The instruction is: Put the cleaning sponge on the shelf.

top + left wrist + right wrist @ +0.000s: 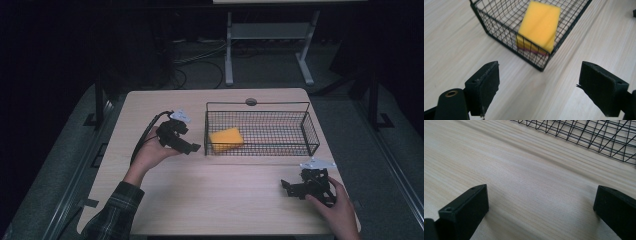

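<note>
Clearly the left gripper (192, 148) hangs above the table (210, 200) just outside the near left corner of the wire basket (310, 131), its jaws spread wide with nothing between them. Straight ahead of those jaws, over the basket's corner and slightly beyond it, the yellow sponge (539, 25) leans inside the basket against the end wall, a darker scouring layer showing at its lower edge. It sits in the basket's left end; the remainder of the basket is bare mesh.

Further right, the right gripper (286, 186) rests low near the table's front right, well apart from the basket, jaws likewise parted and empty. Ahead of it lies plain wood, with the basket's long side across the top of its view.

Judging from this, the work is reaching for the sponge. The main risk lies in the left gripper's line: the rim and the corner wires stand between the jaws and the sponge, so a straight push forward would likely catch a jaw on the mesh and shove the light basket across the smooth top. Coming in too shallow could also pinch wire together with sponge, or compress only the soft upper edge so it slips free on lifting.
</note>
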